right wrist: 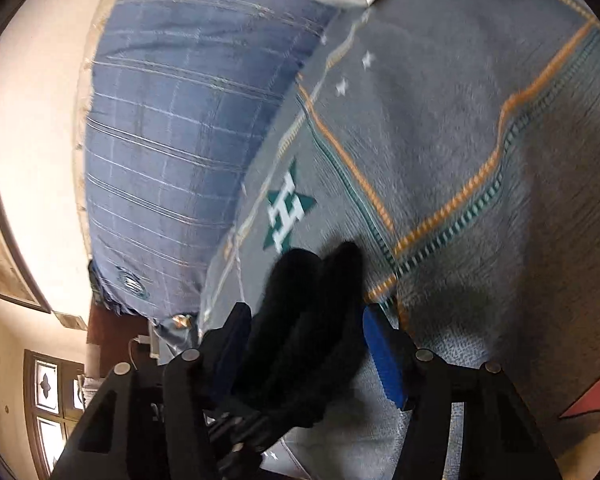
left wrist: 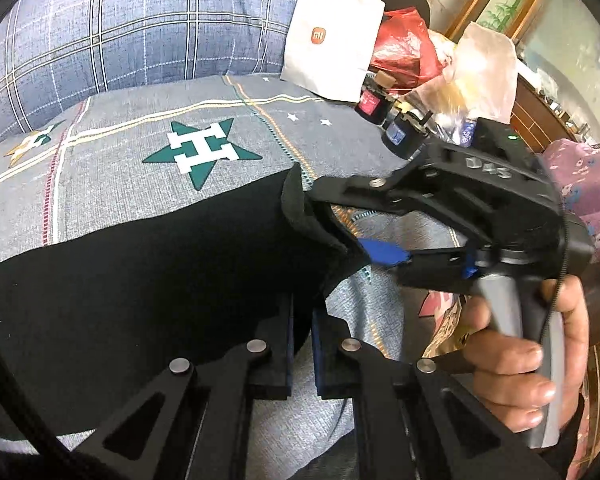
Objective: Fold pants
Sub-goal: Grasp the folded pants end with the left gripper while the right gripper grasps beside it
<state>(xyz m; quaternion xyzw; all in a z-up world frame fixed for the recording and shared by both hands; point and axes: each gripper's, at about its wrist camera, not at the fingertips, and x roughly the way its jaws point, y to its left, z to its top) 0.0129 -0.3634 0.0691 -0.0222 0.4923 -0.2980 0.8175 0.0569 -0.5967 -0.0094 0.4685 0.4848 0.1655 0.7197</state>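
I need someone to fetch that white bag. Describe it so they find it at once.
Start at the grey bedspread with green stars, and follow it to its far edge beside the blue plaid quilt. There stands the white paper bag, next to a red plastic bag. Only it bears a small orange square logo.

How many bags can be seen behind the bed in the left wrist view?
3: a white paper bag standing at the bedspread's far edge, a red plastic bag right of it, and a clear plastic bag further right. Clutter there may hide others.
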